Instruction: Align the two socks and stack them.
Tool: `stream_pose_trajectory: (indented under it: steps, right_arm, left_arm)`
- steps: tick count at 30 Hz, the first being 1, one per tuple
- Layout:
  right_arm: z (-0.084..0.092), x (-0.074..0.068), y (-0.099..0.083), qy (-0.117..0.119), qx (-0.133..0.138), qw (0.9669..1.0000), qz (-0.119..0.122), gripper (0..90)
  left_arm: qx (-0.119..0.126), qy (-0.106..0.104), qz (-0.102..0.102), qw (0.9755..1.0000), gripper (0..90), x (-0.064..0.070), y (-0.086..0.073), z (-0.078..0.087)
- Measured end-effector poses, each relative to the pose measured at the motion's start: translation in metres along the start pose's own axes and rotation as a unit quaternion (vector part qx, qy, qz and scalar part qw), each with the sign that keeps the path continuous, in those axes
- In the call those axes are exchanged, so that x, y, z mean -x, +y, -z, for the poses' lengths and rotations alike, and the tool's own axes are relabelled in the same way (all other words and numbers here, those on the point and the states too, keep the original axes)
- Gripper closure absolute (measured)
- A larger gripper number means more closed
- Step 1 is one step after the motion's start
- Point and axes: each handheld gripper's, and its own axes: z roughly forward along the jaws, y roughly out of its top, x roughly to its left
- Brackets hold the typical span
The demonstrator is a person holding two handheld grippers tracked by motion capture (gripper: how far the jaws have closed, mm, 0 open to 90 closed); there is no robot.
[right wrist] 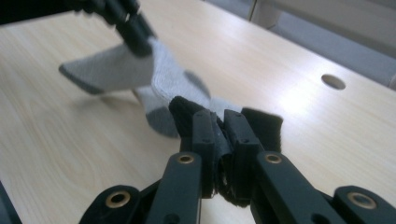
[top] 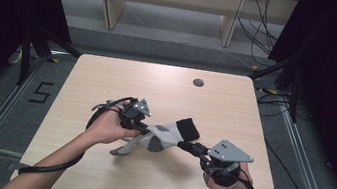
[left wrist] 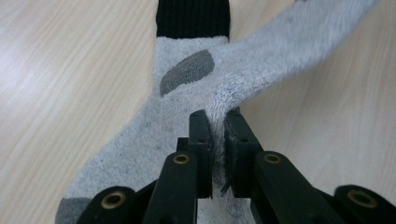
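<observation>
Grey sock fabric (top: 164, 135) with darker patches and a black cuff (top: 188, 128) hangs stretched between my two grippers, just above the table. My left gripper (top: 146, 130) is shut on a fold of the grey fabric (left wrist: 261, 65), its jaws (left wrist: 217, 135) pinching it tight. Below it a grey length with a dark patch (left wrist: 187, 72) runs to a black cuff (left wrist: 194, 18). I cannot tell whether this is one sock or two. My right gripper (top: 185, 145) is shut on the black cuff (right wrist: 264, 126), bunched between its jaws (right wrist: 218, 135). The left gripper (right wrist: 133, 28) shows beyond it.
The pale wooden table (top: 158, 83) has a round cable hole (top: 198, 83) near its far edge, also seen from the right gripper (right wrist: 333, 81). Wooden shelf legs (top: 111, 10) stand beyond the table. Dark metal frames (top: 31, 49) flank both sides.
</observation>
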Motion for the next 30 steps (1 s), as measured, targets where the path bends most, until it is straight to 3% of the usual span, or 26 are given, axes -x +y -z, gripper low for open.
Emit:
stream_pose_trajectory:
  steps: [3,4,5,8,9,10,11,13,17,18,21,22,23,24,26,27,28,30]
  right_arm:
    - [0.004,0.0,0.006,0.006,0.016,0.9998,-0.006,85.1]
    - [0.005,-0.001,0.007,0.01,0.019,0.9997,-0.009,90.0]
    - [0.007,-0.002,0.01,0.012,0.022,0.9996,-0.016,90.0]
    - [0.011,-0.002,0.014,0.012,0.027,0.9995,-0.005,90.0]
    - [0.011,-0.004,0.016,0.004,0.019,0.9998,0.01,90.0]
    - [0.007,-0.004,0.015,0.008,0.015,0.9998,0.012,90.0]
    - [0.003,-0.005,0.012,0.017,0.002,0.9998,0.008,89.5]
    - [-0.007,-0.008,0.006,0.028,-0.018,0.9993,0.017,86.5]
    - [-0.035,-0.026,-0.011,0.057,-0.05,0.9963,0.04,73.7]
    - [-0.035,-0.026,-0.011,0.057,-0.05,0.9963,0.04,73.7]
    - [-0.064,-0.046,-0.027,0.089,-0.089,0.9888,0.08,55.5]
    - [-0.069,-0.052,-0.03,0.094,-0.102,0.9877,0.071,52.7]
    - [-0.069,-0.052,-0.03,0.094,-0.102,0.9877,0.071,52.7]
    - [-0.075,-0.059,-0.034,0.094,-0.11,0.9864,0.077,43.9]
    - [-0.077,-0.062,-0.036,0.096,-0.115,0.9856,0.078,40.5]
    - [-0.08,-0.064,-0.037,0.095,-0.118,0.9841,0.092,36.9]
    - [-0.081,-0.068,-0.039,0.096,-0.129,0.9835,0.084,35.3]
    - [-0.084,-0.074,-0.045,0.094,-0.136,0.9814,0.098,31.9]
  left_arm:
    - [0.0,-0.01,-0.004,0.9999,82.3,0.004,-0.007,0.004]
    - [0.0,-0.01,-0.004,0.9999,82.3,0.004,-0.007,0.004]
    - [-0.01,-0.009,-0.015,0.9998,82.3,0.007,-0.01,0.007]
    - [-0.004,-0.015,-0.011,0.9998,82.3,0.009,-0.014,0.011]
    - [-0.004,-0.011,-0.014,0.9998,82.3,0.011,-0.015,0.014]
    - [-0.004,-0.011,-0.014,0.9998,82.3,0.011,-0.015,0.014]
    - [-0.018,-0.003,-0.027,0.9994,82.4,0.01,-0.015,0.016]
    - [-0.018,-0.005,-0.021,0.9996,82.4,0.009,-0.016,0.014]
    - [-0.022,-0.005,-0.02,0.9995,82.4,0.008,-0.016,0.012]
    - [-0.022,-0.005,-0.02,0.9995,82.4,0.008,-0.016,0.012]
    - [-0.022,-0.006,-0.017,0.9996,82.4,0.006,-0.017,0.012]
    - [-0.022,-0.006,-0.016,0.9996,82.4,0.006,-0.017,0.012]
    - [-0.022,-0.006,-0.016,0.9996,82.4,0.006,-0.017,0.012]
    - [-0.022,-0.005,-0.015,0.9996,82.3,0.006,-0.018,0.012]
    - [-0.021,-0.005,-0.014,0.9997,82.4,0.006,-0.018,0.012]
    - [-0.02,-0.005,-0.014,0.9997,82.4,0.006,-0.018,0.012]
    - [-0.02,-0.005,-0.013,0.9997,82.4,0.006,-0.018,0.012]
    - [-0.02,-0.004,-0.013,0.9997,82.4,0.006,-0.018,0.012]
